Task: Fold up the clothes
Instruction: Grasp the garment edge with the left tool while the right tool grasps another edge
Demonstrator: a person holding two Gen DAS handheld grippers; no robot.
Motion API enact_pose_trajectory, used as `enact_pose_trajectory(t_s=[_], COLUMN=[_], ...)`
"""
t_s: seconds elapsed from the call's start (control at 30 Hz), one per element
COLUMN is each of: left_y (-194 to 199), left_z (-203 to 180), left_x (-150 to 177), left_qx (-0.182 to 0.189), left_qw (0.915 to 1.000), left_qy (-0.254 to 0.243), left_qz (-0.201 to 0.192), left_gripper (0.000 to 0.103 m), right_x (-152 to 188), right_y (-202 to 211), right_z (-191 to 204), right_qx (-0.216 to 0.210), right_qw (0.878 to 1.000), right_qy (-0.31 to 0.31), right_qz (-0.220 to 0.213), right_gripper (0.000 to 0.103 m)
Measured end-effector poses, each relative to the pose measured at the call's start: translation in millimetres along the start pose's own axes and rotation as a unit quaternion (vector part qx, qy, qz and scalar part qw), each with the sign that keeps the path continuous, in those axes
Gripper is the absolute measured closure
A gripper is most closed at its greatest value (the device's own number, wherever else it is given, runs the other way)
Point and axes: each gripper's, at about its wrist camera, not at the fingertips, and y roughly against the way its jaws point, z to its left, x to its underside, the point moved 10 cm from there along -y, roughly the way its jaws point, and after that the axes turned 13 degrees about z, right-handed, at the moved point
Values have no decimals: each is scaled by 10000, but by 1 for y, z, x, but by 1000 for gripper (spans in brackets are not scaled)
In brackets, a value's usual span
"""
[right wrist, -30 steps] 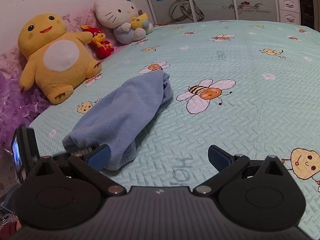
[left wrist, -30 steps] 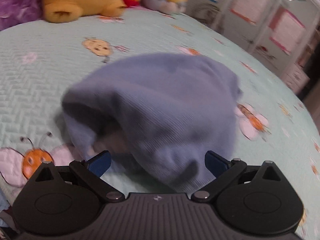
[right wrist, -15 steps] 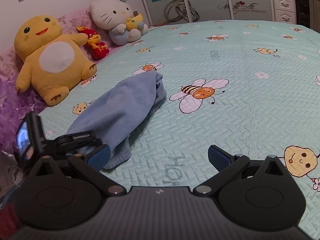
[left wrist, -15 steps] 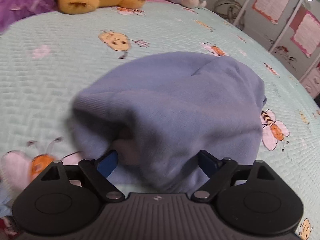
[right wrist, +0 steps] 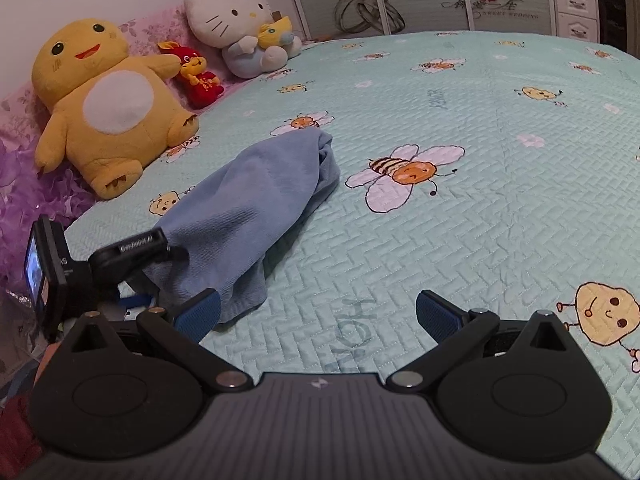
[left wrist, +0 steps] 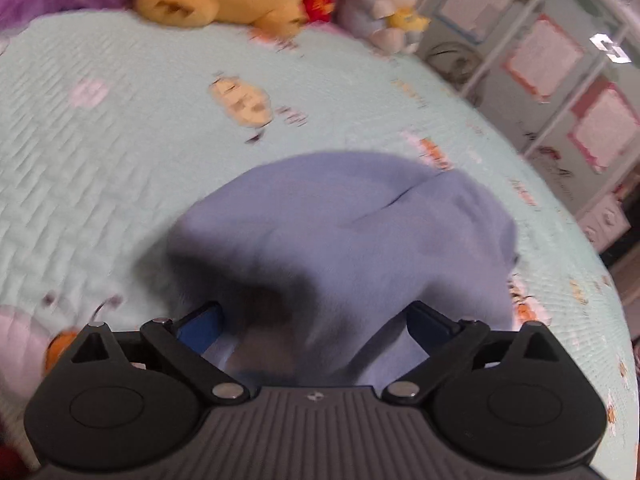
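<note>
Blurring left view, blue garment (left wrist: 352, 240) near end hiding between left gripper (left wrist: 316, 320)

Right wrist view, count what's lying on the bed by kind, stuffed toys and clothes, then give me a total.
Stuffed toys: 3, a yellow plush, a small red plush and a white cat plush.
Clothes: 1, a blue garment.
Total: 4

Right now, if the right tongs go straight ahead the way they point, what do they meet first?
Probably only the bedspread: the right tongs stand open over bare quilt. The blue garment lies left of that line, near the left pad, though depth is hard to judge.
</note>
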Motion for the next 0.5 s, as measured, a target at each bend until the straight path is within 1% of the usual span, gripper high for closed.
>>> enact_pose_trajectory(t_s=[0.03,0.07,0.1,0.13,0.2,0.27,0.3,0.4,0.5], left_y=[-2,-3,-1,3,11,19,26,58,103], left_z=[-6,-12,-24,-40,-72,-103,-118,-164,-200], left_x=[0,2,8,17,36,55,66,101,128], left_qx=[93,181,252,311,427,542,658,1152,1826], left_qw=[9999,9996,9986,9964,9883,9756,9687,9476,9281], left_qy=[-104,-208,-450,-788,-1460,-2126,-2391,-2976,-3242], left_qz=[12,62,86,92,103,114,118,139,168], left_gripper=[19,55,91,97,96,96,96,97,97], right_x=[0,1,1,2,3,5,5,9,17], right_y=[0,-1,-1,-1,-2,-2,-2,3,13], right_z=[-1,-2,-3,-4,-9,-19,-25,-50,-80], right_qx=[3,8,19,41,96,171,218,365,433], right_qw=[10000,10000,10000,10000,10000,9998,9996,9983,9958], right_qy=[-10,-6,5,16,2,-95,-162,-452,-797], right_qz=[8,12,9,5,2,-6,-13,-55,-124], right_gripper=[1,1,1,1,1,1,1,1,1])
